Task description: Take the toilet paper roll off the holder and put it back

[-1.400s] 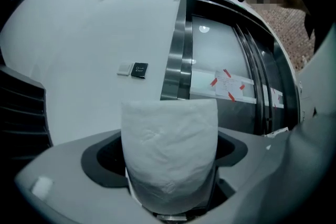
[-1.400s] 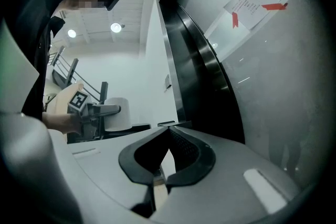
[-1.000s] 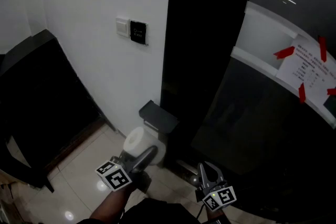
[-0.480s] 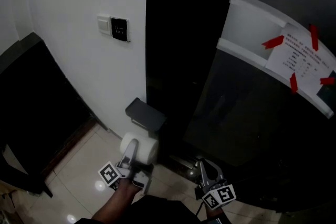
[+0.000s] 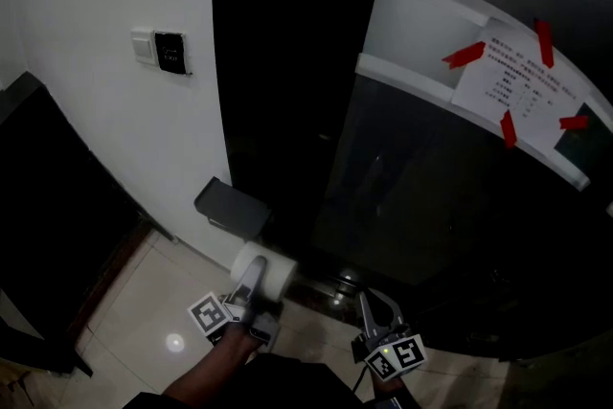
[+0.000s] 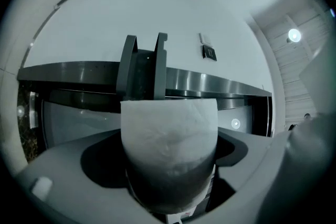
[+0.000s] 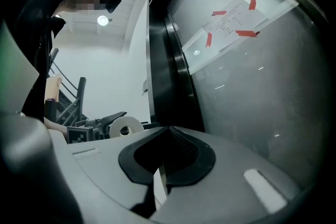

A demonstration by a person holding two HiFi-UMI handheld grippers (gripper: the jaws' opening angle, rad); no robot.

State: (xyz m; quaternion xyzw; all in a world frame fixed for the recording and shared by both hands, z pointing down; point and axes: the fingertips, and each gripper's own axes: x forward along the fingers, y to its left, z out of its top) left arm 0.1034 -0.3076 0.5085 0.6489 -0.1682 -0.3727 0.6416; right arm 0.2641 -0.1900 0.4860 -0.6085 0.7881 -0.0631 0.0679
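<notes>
Grey-black and boxy, the holder (image 5: 230,209) is sticking out low on the white wall (image 5: 86,129), and everything else is arranging itself around it. Just below the holder and a little to its right, the toilet paper roll (image 5: 276,268) is sitting in the left gripper (image 5: 259,278). Its jaws are standing wide apart and pressing on the roll from both sides, and one finger (image 5: 251,275) is lying along the white paper. From where I am standing I cannot tell whether the roll is touching the holder or hanging just clear of it. Looking along that gripper, the roll is filling the gap between the jaws and the holder is showing right behind it, edge on.

The person's forearm (image 5: 206,378) is reaching up toward the holder from below, with the gripper's marker cube (image 5: 213,316) sitting just under the roll. Well to the right of the holder and lower, the right gripper (image 5: 372,306) is pointing upward with its jaws pressed together and nothing between them.

Directly right of the holder a black column (image 5: 278,62) is rising. Farther right a dark glass panel (image 5: 431,215) is carrying a paper notice (image 5: 512,91) stuck on with red tape (image 5: 465,55). High above the holder, to its left, a switch plate (image 5: 163,51) is sitting on the wall. Pale floor tiles (image 5: 134,321) are shining below the holder.
</notes>
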